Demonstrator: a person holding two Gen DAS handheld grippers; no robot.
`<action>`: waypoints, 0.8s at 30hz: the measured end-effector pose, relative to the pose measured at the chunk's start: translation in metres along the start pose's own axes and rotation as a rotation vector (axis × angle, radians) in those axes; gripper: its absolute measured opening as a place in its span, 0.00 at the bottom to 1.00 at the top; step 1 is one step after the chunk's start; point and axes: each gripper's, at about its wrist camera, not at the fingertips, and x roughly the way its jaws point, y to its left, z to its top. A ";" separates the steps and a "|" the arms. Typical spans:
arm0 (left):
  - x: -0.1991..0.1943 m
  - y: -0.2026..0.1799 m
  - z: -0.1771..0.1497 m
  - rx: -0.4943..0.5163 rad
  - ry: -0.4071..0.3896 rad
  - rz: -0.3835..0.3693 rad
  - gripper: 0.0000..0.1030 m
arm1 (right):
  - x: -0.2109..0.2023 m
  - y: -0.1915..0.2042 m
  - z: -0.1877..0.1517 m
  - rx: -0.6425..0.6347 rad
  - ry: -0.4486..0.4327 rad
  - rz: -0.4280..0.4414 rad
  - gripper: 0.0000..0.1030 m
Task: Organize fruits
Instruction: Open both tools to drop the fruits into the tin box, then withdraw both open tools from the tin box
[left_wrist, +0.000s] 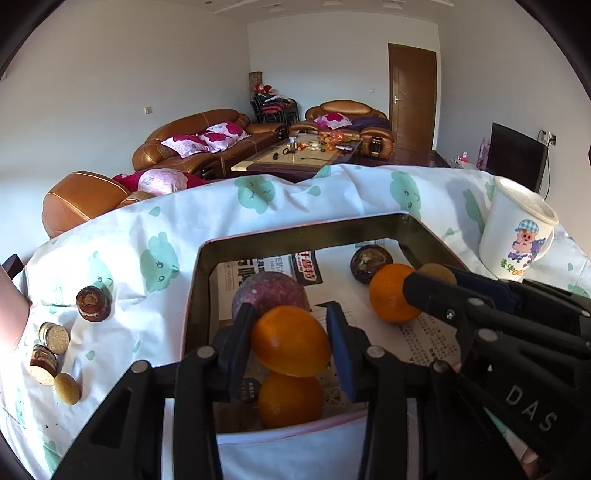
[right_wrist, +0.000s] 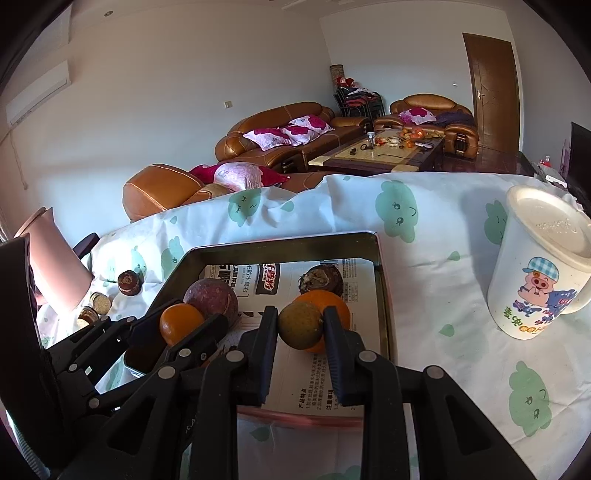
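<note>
Left claw (left_wrist: 291, 325) clamped an orange (left_wrist: 290, 341) over the tray (left_wrist: 295, 230), purple passion fruit (left_wrist: 269, 291) just ahead of it. Right claw (right_wrist: 301, 326) gripped a small brown-green fruit (right_wrist: 300, 325), second orange (right_wrist: 332, 301) right behind it. Mug (right_wrist: 535, 273) stood on the worktop, right of the right claw.

Dark metal rectangular tray (right_wrist: 380, 295) crowded: purple round passion fruit (right_wrist: 212, 297), orange round tangerine (right_wrist: 338, 304), dark brown wrinkled fruit (right_wrist: 320, 279) block far half; bare newspaper lining (right_wrist: 306, 373) near front edge; white lidded cartoon-pig cup (right_wrist: 535, 266) stands right of tray; open cloud-print cloth (right_wrist: 436, 295) between them.
</note>
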 end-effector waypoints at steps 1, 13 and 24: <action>-0.001 0.001 0.000 -0.006 -0.004 0.005 0.49 | 0.001 0.000 0.000 0.004 0.005 0.007 0.27; -0.029 0.002 -0.006 0.019 -0.103 0.130 1.00 | -0.017 0.017 0.001 -0.075 -0.093 -0.052 0.69; -0.054 0.043 -0.017 -0.077 -0.205 0.296 1.00 | -0.031 0.028 -0.003 -0.131 -0.241 -0.156 0.70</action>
